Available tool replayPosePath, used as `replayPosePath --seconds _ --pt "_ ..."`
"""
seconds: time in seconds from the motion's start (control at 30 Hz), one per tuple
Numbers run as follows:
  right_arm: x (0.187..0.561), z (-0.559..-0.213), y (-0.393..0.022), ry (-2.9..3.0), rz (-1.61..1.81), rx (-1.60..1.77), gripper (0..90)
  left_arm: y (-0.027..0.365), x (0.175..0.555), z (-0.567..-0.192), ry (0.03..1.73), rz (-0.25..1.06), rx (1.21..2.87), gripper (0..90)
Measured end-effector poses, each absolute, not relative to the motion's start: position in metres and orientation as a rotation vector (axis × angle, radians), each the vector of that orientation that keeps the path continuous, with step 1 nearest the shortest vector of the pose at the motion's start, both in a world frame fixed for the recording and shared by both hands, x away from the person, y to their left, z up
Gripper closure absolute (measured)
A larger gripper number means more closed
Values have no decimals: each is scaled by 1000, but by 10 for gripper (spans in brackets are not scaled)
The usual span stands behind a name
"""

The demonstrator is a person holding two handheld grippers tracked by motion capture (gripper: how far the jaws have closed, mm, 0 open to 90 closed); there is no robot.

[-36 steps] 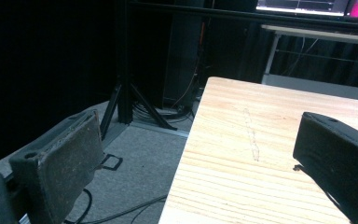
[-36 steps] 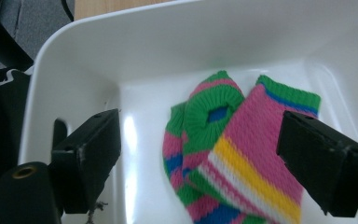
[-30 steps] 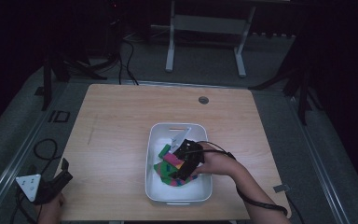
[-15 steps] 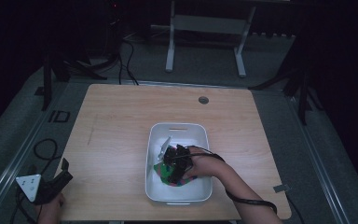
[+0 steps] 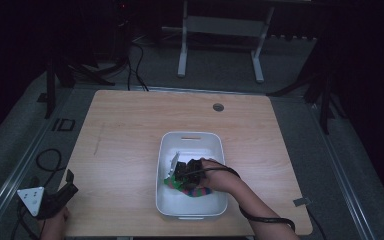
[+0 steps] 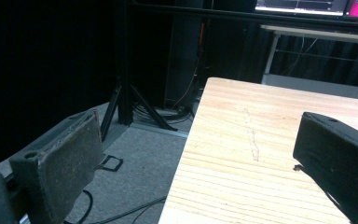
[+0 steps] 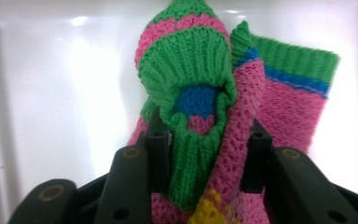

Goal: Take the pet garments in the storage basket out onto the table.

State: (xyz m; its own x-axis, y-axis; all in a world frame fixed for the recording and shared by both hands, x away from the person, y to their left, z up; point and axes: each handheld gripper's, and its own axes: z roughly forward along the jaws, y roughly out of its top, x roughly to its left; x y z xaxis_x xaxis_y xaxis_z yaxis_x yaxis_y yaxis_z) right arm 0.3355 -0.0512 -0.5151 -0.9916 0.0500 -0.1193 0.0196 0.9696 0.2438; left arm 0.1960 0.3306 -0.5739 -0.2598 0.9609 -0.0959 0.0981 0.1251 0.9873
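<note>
A knitted sock (image 7: 205,93) in pink, green and blue, with a yellow patch low down, is bunched between the jaws of my right gripper (image 7: 204,154), which is shut on it. Seen from the high view, that right gripper (image 5: 182,172) is down inside the white bin (image 5: 192,140) near its left wall, with the sock (image 5: 192,191) trailing under the hand. My left gripper (image 5: 62,197) hangs off the table's front left corner. Its jaws stand wide apart in the left gripper view (image 6: 196,163) with nothing between them.
The wooden table (image 5: 130,135) carries the bin in its front middle. A round cable hole (image 5: 218,107) sits near the far edge. Cables lie on the grey floor (image 5: 45,160) at the left. A white stand (image 5: 220,30) is beyond the table.
My right gripper has moved leftward and a little deeper into the bin with the sock in it. The left gripper has stayed where it was.
</note>
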Motion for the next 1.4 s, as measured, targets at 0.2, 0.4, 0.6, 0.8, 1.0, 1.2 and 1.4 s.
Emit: replayPosePath --seconds 0.2,0.4,0.6,0.8,1.0,1.2,1.4 --pt "338 -493 -60 2995 472 85 656 331 196 -574 1536 1251 1076 19" --pt "335 -451 -69 2929 604 72 657 331 196 -574 1536 1254 1076 19" --pt "332 -411 -77 2866 704 58 656 331 196 -574 1537 1256 1074 18" --pt "333 -394 -83 2833 729 74 655 331 196 -574 1539 1253 1072 19" --pt "334 -376 -92 2798 755 81 655 331 196 -574 1541 1253 1073 19" --pt "338 -361 -108 2760 748 111 655 331 196 -574 1539 1254 1072 18" --pt "342 -353 -130 2737 746 166 655 331 196 -574 1539 1255 1071 19"
